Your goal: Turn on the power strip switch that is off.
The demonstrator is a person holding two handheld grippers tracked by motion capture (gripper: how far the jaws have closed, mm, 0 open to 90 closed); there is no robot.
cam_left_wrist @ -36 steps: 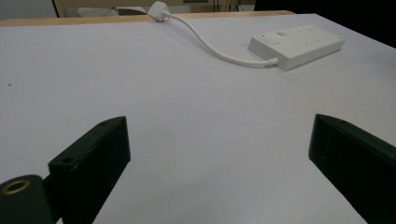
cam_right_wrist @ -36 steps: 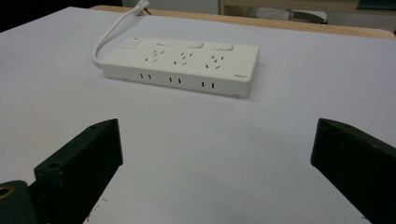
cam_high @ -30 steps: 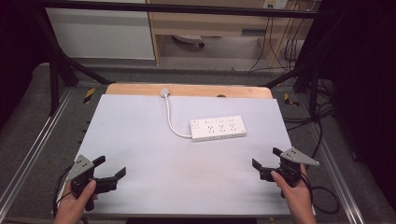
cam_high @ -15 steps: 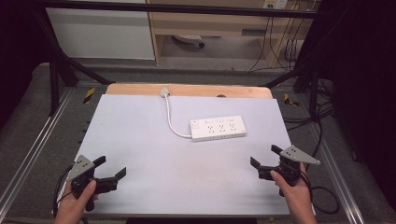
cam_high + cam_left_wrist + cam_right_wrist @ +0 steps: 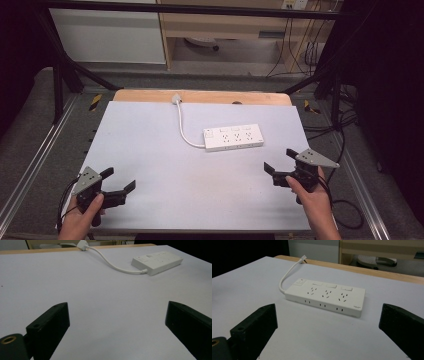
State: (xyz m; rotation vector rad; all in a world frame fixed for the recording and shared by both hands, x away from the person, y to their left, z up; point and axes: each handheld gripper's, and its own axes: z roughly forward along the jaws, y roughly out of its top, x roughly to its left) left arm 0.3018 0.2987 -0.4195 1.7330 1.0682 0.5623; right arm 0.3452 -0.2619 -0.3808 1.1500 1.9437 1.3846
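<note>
- a white table top fills the middle of the high view, with a strip of bare wood showing along its far edge; grey floor and metal rails lie to either side.
- beyond the table stand a white cabinet and a light wooden shelf unit, with dark cables hanging at the far right.
- a white power strip lies flat on the table, right of centre and toward the far half, well apart from both grippers. in the right gripper view it shows a switch at one end and three groups of sockets along its top.
- its white cord leaves the left end of the strip, curves toward the far edge, and ends in a white plug resting at the wooden strip.
- the left gripper is held in the person's left hand at the near left corner of the table; its jaws stand wide apart with nothing between them, only bare table, as the left gripper view shows.
- the right gripper is held in the person's right hand near the right edge, nearer than the power strip and apart from it; its jaws are also spread wide and empty, with the strip lying ahead of them in the right gripper view.
- a grey three-cornered plate sits on top of each gripper, and a black cable trails from each toward the near edge.
</note>
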